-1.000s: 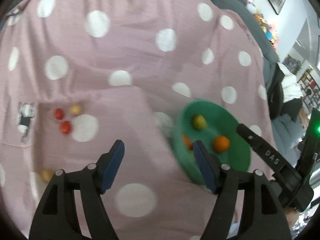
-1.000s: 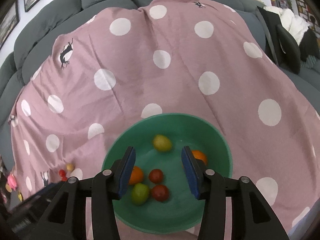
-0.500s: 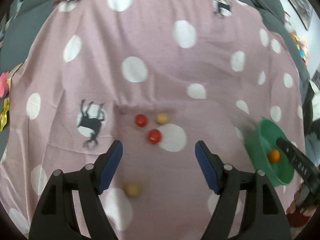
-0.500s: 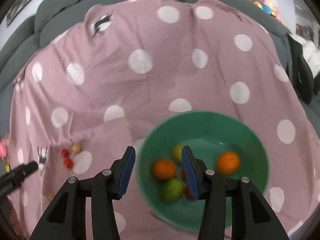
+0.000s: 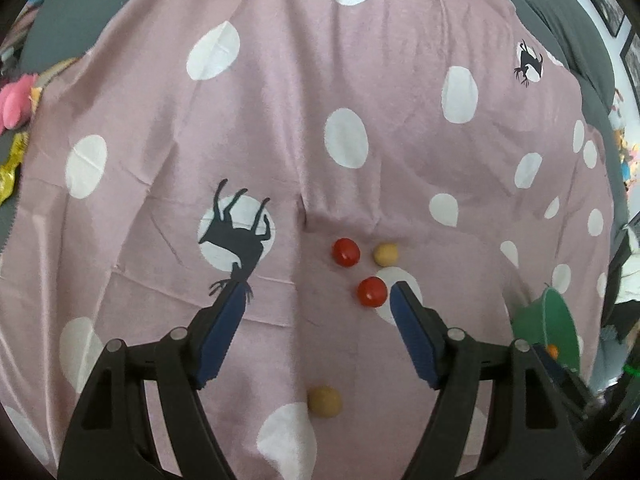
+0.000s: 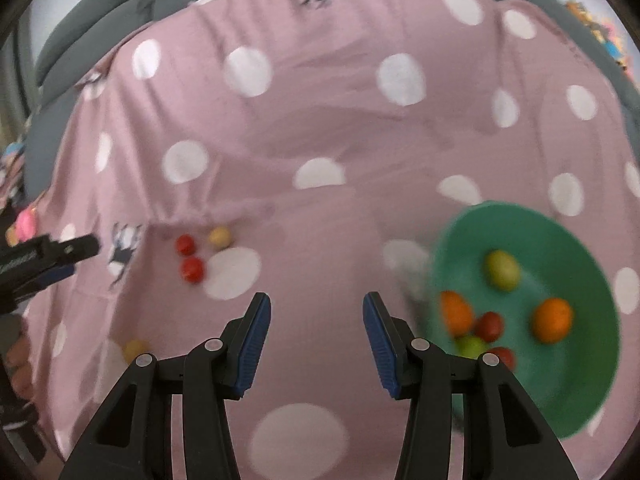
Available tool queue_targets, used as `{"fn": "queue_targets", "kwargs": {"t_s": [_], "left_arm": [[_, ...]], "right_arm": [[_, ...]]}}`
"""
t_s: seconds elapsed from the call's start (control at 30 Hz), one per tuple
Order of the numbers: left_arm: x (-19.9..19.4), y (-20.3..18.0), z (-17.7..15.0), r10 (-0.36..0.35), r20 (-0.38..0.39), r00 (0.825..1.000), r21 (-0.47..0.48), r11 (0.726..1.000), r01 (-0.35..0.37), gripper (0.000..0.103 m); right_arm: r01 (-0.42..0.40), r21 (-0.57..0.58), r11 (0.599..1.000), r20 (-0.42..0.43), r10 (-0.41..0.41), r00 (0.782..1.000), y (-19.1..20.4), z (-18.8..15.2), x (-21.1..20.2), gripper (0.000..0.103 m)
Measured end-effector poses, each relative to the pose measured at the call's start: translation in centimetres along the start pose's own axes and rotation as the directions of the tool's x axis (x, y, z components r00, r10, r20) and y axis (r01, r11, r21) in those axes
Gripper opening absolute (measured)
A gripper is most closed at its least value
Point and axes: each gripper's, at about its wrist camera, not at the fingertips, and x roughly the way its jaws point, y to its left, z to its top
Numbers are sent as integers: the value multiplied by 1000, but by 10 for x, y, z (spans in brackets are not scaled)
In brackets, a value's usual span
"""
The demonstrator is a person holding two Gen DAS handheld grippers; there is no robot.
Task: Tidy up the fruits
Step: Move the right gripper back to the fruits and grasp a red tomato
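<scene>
Left claw (image 5: 316, 300) over four fruits (image 5: 372, 291)

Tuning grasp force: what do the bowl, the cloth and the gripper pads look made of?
Bowl: probably plastic, uniform green with a thin rim and soft sheen, though blurred. Cloth: woven fabric, matte, with creases and folds. Pads on the left gripper: blue with fine ribbing, likely rubber or soft plastic; the look cannot settle which.

A pink cloth (image 5: 280, 100) with white dots covers the surface. Just ahead of the left gripper (image 5: 316, 300) lie two red fruits (image 5: 372, 291) and a tan fruit (image 5: 385, 255); another tan fruit (image 5: 325, 401) sits between its fingers. A green bowl (image 6: 576, 240) rests right of the right gripper (image 6: 316, 312).
</scene>
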Motion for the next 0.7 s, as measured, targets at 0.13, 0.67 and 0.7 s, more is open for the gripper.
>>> {"fn": "queue_targets", "kwargs": {"t_s": [0.13, 0.67, 0.7], "left_arm": [[4, 4, 8, -50, -22, 998, -28, 998, 50, 74], [33, 6, 33, -54, -76, 996, -16, 998, 53, 63], [35, 7, 33, -27, -72, 997, -12, 1000, 26, 62]], "right_arm": [[-69, -14, 997, -52, 68, 996, 23, 6, 21, 49], [-153, 54, 987, -216, 161, 963, 77, 33, 121, 49], [-154, 46, 987, -213, 161, 964, 80, 32, 123, 48]]}}
